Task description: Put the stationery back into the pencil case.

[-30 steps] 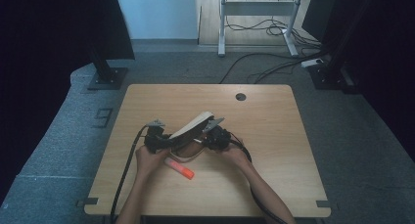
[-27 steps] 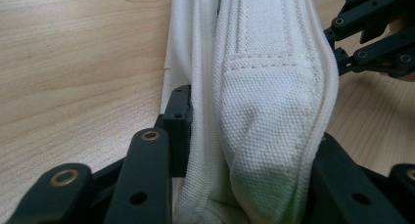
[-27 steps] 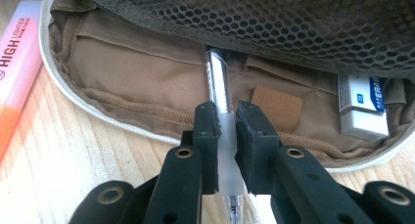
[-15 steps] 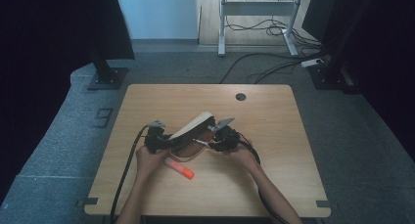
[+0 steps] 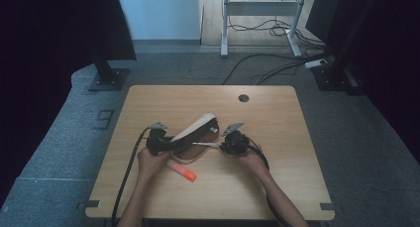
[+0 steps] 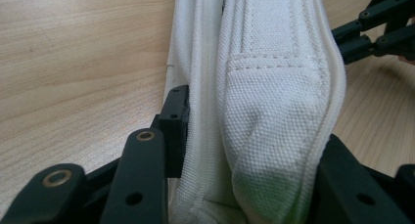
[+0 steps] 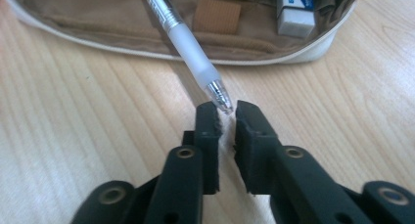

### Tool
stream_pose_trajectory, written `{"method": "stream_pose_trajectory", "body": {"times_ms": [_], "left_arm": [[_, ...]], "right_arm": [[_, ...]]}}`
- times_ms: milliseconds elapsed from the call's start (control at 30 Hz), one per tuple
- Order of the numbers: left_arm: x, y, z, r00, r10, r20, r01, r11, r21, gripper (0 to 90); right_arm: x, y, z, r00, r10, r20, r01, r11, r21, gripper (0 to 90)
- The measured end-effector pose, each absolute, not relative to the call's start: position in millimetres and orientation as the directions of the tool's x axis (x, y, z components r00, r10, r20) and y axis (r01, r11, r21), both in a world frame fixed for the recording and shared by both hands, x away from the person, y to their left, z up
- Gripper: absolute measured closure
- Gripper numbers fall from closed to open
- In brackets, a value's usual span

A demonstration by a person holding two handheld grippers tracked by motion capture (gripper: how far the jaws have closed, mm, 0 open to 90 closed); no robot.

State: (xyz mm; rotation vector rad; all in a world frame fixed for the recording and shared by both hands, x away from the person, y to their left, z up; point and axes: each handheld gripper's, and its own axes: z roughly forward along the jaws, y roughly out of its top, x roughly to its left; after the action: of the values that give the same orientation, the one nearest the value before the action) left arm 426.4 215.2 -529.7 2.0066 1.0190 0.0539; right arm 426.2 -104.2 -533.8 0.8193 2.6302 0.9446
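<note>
Shifted slightly rightward since earlier, right claw [image 7: 225, 117] pinching pen [image 7: 188, 53] tip, barrel ahead reaching into open pencil case [image 5: 195, 135] clamped by left claw [image 6: 244, 160] on desk [image 5: 297, 172]; eraser [image 7: 296, 11] inside, orange marker [image 5: 182, 171] apparently left.

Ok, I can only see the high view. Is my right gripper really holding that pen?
Observer: Yes. The right gripper pinches the pen by its metal tip.
Operator: What's the other end poking into?
Observer: It goes into the open pouch, and there is an eraser in there too.
Operator: And is my left gripper holding anything?
Observer: The left gripper is clamped on the pouch's white end, with the fabric squeezed between its jaws.
</note>
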Motion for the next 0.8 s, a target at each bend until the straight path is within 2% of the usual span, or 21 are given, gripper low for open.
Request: {"method": "stream_pose_trajectory", "body": {"times_ms": [267, 800], "left_arm": [[426.1, 214.8, -529.6, 0.666, 0.675, -0.318, 0.639, -0.296, 0.71, 60.7], [426.3, 214.9, -530.0, 0.669, 0.671, -0.319, 0.638, -0.298, 0.71, 60.1]], "right_arm": [[435.9, -98.0, -532.5, -0.797, 0.601, -0.063, 0.423, 0.629, 0.653, 86.1], [459.8, -89.8, -527.9, -0.77, 0.633, -0.076, 0.433, 0.607, 0.666, 84.7]]}}
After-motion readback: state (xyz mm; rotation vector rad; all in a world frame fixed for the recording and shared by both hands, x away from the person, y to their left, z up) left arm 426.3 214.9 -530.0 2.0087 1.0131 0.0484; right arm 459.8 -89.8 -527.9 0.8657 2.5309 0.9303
